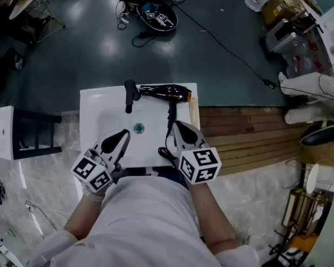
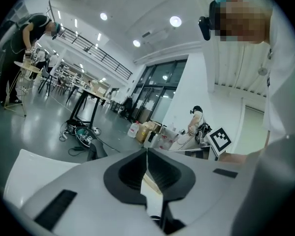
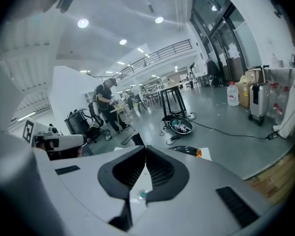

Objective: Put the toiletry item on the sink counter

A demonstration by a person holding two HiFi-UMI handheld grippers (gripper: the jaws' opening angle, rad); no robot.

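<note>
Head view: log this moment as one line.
item: glossy black hair dryer lying on white sink counter, behind basin | left gripper: shut, empty | right gripper: shut, empty

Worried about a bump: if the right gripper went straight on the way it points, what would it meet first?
Probably the back ledge of the sink, between the faucet and the hair dryer; depth is unclear.

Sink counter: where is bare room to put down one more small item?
Free: the counter strip left of the basin, beside the faucet. Crowded: the back right corner and right edge, with the hair dryer and its cord.
</note>
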